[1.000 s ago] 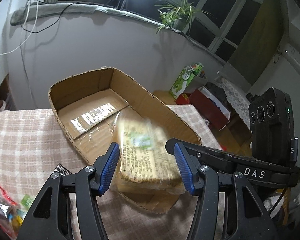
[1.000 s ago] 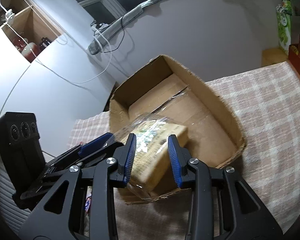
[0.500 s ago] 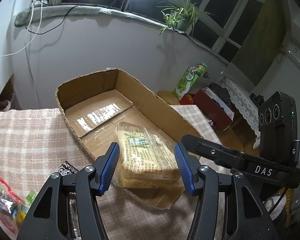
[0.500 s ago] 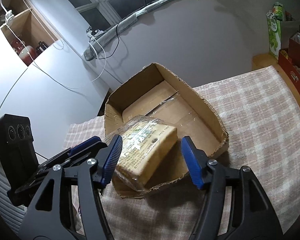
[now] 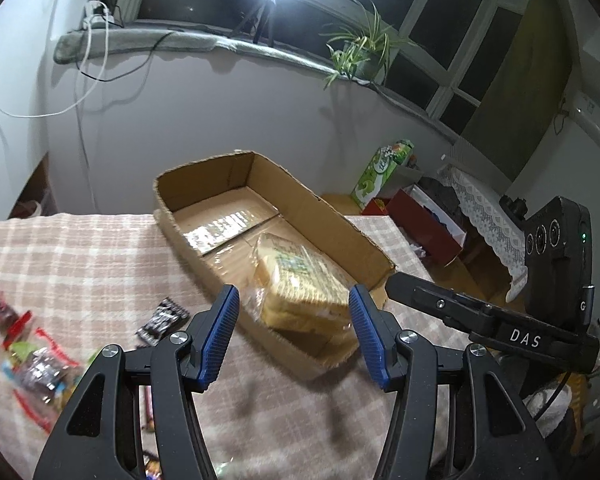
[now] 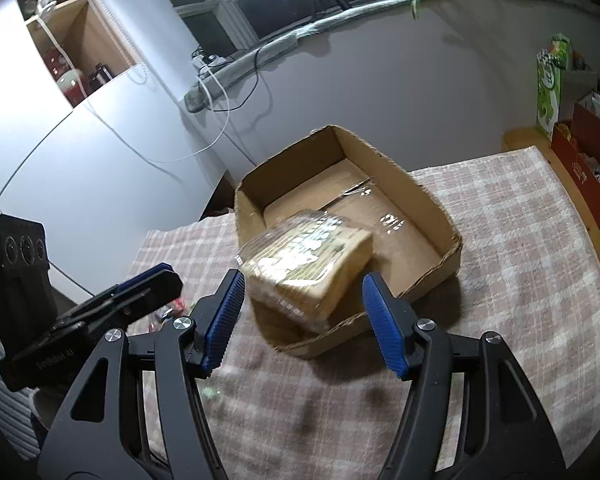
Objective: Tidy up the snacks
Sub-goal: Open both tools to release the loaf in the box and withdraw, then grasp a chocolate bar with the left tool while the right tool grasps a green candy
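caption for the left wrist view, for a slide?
Open left tool above checked tablecloth, wrapped bread pack lying in cardboard box.

We've got both wrist cams looking forward and down along their fingers, close to the cardboard box [image 5: 284, 216] [image 6: 432, 208]; left one sees it from the left, right one from the right, both sharing the checked tablecloth [image 5: 80, 256] [image 6: 520, 272]

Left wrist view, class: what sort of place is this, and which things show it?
Probably a room in a home: a checked tablecloth on the table, a potted plant on the windowsill, and a lace-covered piece of furniture nearby.
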The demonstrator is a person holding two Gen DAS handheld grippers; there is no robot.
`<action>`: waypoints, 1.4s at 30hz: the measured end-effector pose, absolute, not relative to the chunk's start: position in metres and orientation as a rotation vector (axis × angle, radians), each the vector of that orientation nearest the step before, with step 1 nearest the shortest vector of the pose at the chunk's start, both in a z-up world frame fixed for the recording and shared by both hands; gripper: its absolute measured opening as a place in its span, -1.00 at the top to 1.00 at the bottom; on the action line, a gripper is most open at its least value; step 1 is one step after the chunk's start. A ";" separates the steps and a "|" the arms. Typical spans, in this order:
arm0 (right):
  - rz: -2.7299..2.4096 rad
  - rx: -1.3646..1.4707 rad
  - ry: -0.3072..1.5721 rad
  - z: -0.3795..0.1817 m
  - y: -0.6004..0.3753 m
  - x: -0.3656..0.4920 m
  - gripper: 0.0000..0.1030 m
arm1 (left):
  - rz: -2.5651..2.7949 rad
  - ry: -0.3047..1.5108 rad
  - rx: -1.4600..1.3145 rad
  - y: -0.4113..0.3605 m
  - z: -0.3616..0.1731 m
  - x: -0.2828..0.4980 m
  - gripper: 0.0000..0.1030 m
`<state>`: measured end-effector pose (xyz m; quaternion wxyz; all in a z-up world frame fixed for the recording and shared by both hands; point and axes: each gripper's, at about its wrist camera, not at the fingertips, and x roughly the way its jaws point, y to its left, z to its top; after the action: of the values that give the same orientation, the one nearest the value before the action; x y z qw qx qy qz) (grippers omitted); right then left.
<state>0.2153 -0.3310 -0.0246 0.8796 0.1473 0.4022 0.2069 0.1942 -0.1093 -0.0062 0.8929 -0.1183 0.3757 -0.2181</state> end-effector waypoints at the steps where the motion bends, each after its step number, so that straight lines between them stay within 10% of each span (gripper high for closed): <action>1: 0.433 0.296 0.833 -0.024 -0.328 0.212 -0.25 | -0.448 0.775 -0.247 -0.106 -0.005 0.190 -0.07; 24: 0.644 -0.057 0.939 -0.064 -0.228 0.146 -0.24 | -0.269 0.827 -0.264 -0.004 -0.048 0.097 -0.07; 31: 0.727 -0.226 0.987 -0.086 -0.191 0.134 0.13 | -0.282 0.903 -0.250 -0.009 -0.078 0.085 -0.07; 42: 0.740 -0.365 1.018 -0.105 -0.163 0.142 0.16 | -0.287 0.947 -0.220 -0.018 -0.100 0.085 0.14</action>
<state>0.1416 -0.1633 -0.1050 0.7929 -0.1696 0.4733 0.3443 0.0847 -0.0184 -0.0996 0.8742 -0.1053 0.4536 -0.1373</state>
